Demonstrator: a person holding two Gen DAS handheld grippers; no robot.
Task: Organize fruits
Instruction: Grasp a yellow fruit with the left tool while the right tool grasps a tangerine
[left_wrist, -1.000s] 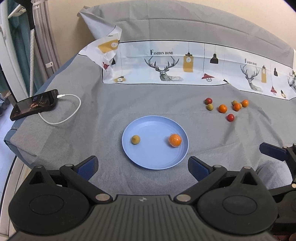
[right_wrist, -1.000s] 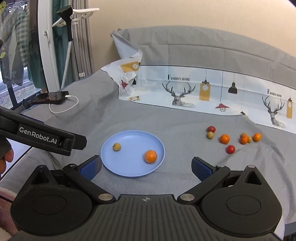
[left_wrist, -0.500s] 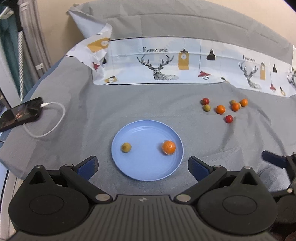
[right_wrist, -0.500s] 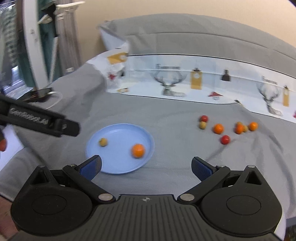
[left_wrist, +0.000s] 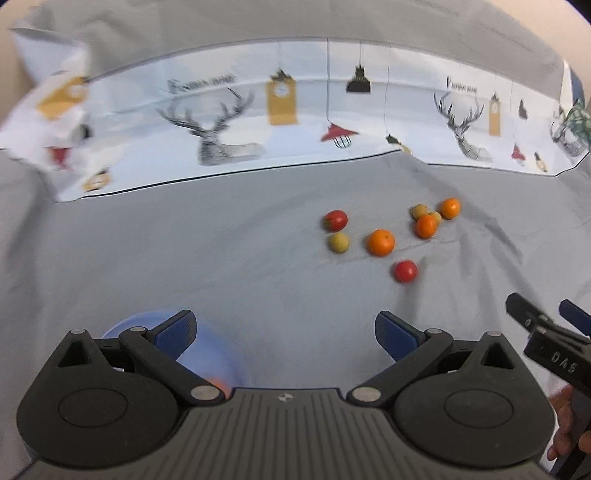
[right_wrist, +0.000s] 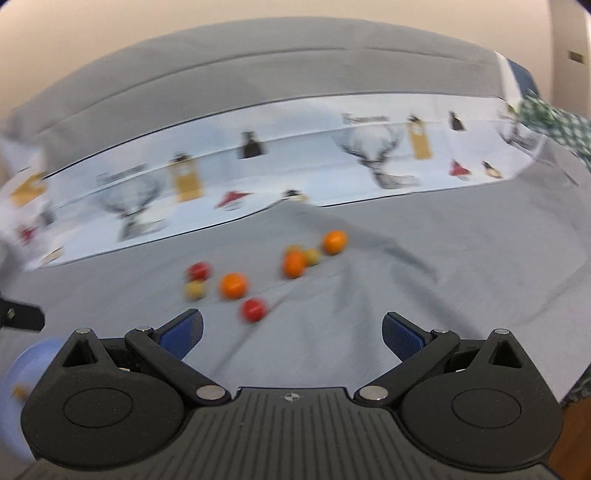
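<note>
Several small fruits lie loose on the grey cloth: a red tomato (left_wrist: 405, 270), an orange (left_wrist: 381, 242), a green-yellow fruit (left_wrist: 339, 242), another tomato (left_wrist: 335, 220) and a far cluster (left_wrist: 428, 225). The right wrist view shows the same group blurred, the near tomato (right_wrist: 253, 309) just ahead of my open right gripper (right_wrist: 291, 334). My left gripper (left_wrist: 285, 332) is open and empty, with the fruits ahead and to its right. The blue plate (left_wrist: 221, 354) sits behind its left finger, mostly hidden, an orange (left_wrist: 218, 386) on it. The right gripper (left_wrist: 546, 325) shows at the left view's right edge.
A white printed sheet (left_wrist: 295, 110) with deer and lamps runs along the back of the cloth, which rises into a grey fold behind. A person's hand (left_wrist: 565, 424) holds the right gripper. A green checked cloth (right_wrist: 554, 125) lies at the far right.
Both grippers have swung right and forward toward the loose fruits. The plate has slid to the lower left of both views; the phone and cable are out of view.
</note>
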